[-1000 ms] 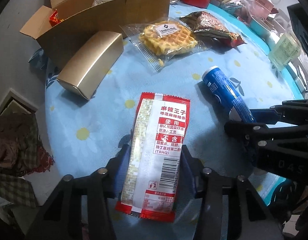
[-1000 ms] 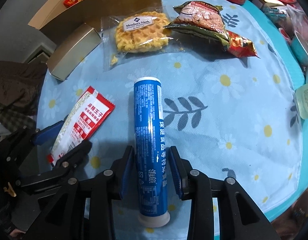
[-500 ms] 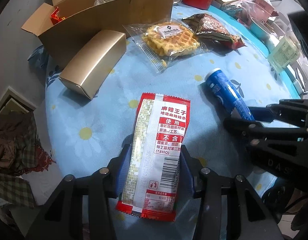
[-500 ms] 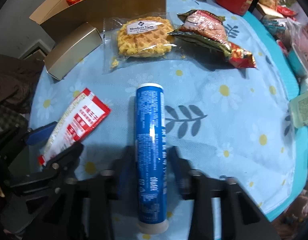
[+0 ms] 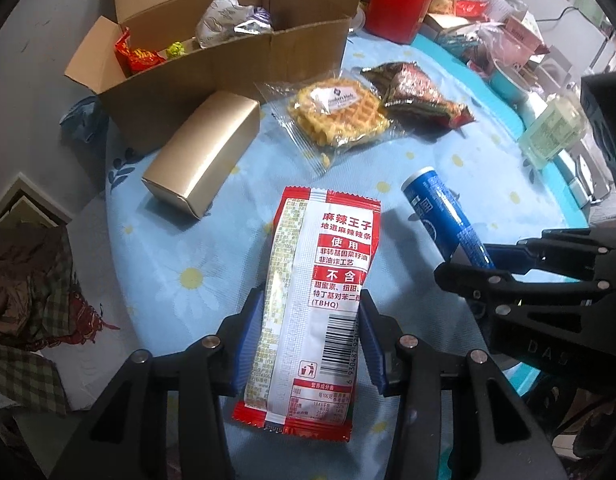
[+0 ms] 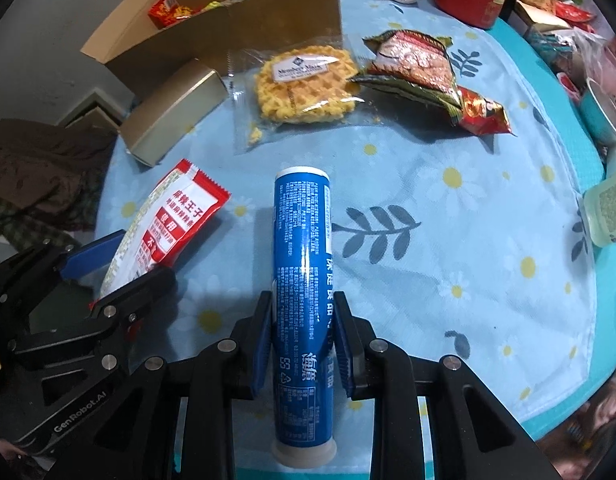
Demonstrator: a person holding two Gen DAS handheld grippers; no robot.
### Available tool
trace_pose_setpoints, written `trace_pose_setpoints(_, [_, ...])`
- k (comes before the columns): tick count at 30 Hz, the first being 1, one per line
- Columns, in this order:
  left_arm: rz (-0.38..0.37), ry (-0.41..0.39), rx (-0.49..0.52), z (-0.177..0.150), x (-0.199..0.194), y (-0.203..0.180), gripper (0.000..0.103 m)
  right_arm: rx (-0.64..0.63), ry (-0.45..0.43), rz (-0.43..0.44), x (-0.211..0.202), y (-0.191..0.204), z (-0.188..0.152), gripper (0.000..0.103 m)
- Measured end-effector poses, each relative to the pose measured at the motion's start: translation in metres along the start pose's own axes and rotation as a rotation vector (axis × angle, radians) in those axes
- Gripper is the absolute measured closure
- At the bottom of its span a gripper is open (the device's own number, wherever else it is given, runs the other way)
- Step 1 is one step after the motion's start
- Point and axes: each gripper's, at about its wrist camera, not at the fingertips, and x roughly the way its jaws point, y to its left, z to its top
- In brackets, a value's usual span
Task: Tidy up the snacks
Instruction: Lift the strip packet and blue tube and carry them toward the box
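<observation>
Both hands loaded. My left gripper [image 5: 311, 332] is clamped on the red-and-white snack packet [image 5: 313, 288], blue pads pressing its two long edges about halfway down; the packet's long axis runs straight out along the fingers, top seam pointing toward the cardboard box [image 5: 212, 76]. My right gripper [image 6: 303, 344] is closed on the blue tube [image 6: 304, 276], pads against its sides in the lower half, white cap end toward me, far end pointing up the table. From the right wrist view the packet looks tilted off the flowered tablecloth [image 6: 447, 240], so I judge it lifted clear; whether the tube has left the cloth I cannot tell. What matters next: the box sits at the far-left of the table, open top showing wrappers already inside, and it lies ahead and left of both sets of jaws. The left hand is the nearer one. The gold carton [image 5: 202, 156] lies between the packet and the box's near wall, with the waffle pack [image 5: 335, 114] just to its right, so I'd carry the packet up and over that wall, long axis leading.
</observation>
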Motion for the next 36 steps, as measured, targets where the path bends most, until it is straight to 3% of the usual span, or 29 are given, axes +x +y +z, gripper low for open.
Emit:
trace_pose_setpoints(18, [0.029,-0.139,-0.032,0.017,-0.061,0.002,0.058,-0.088,-0.066,0.054,-0.061,0.008,0.004,0.075])
trace_pose_setpoints(27, [0.026,-0.205,-0.084,0.040,-0.088,0.009,0.058,-0.133,-0.136,0.061,-0.095,0.021,0.029,0.075])
trace_pose_setpoints(36, [0.024,-0.299,-0.107,0.085,-0.114,0.016,0.058,-0.174,-0.203,0.070,-0.121,0.022,0.075,0.075])
